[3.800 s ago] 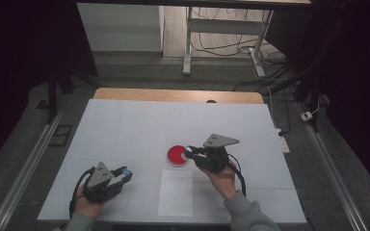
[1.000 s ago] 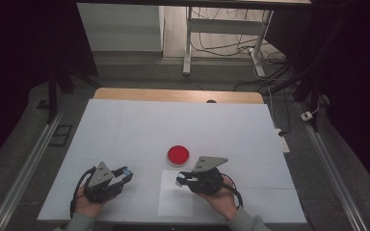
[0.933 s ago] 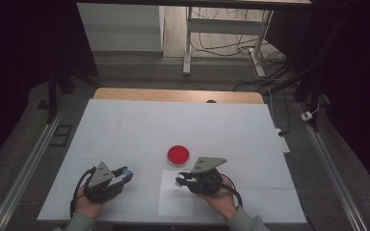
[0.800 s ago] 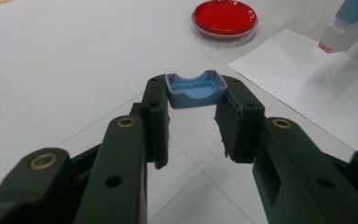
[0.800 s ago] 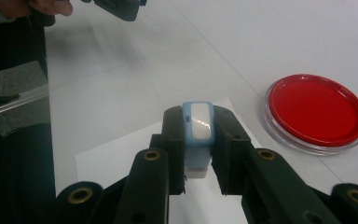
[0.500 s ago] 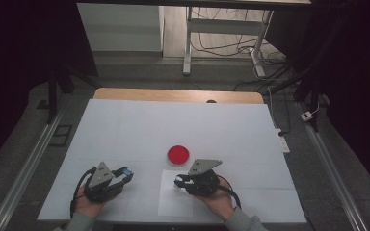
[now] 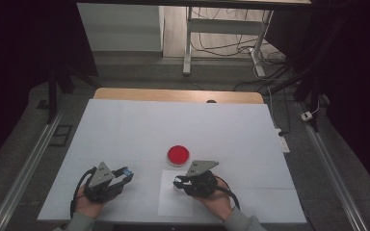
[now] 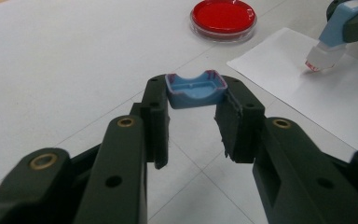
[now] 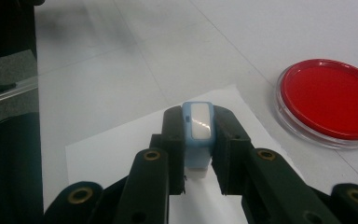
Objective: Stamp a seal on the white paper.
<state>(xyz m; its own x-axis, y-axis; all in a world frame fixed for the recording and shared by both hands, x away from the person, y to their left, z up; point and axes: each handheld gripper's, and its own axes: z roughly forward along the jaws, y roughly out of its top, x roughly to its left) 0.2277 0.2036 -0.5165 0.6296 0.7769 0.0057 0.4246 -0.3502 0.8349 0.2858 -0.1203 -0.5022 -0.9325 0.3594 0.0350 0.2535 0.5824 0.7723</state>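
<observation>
My left gripper (image 8: 193, 100) is shut on a small blue cap (image 8: 196, 88) and rests low over the white table at the front left (image 7: 125, 174). My right gripper (image 9: 198, 140) is shut on a blue and white stamp-like piece (image 9: 198, 130). It holds the piece over a white sheet of paper (image 7: 175, 202), tip down. In the left gripper view the piece's white, red-marked tip (image 8: 318, 60) is down at the paper (image 8: 303, 93). A round red dish (image 7: 178, 155) lies just beyond the sheet.
The white table top (image 7: 139, 125) stretches far behind the dish, with a wooden edge (image 7: 173, 95) at the back. Metal rails run along the floor on both sides. Cables and a desk frame (image 7: 221, 43) stand beyond the table.
The right gripper has come back from beside the red dish to the paper and edged slightly left there. The left gripper has stayed put with the cap.
</observation>
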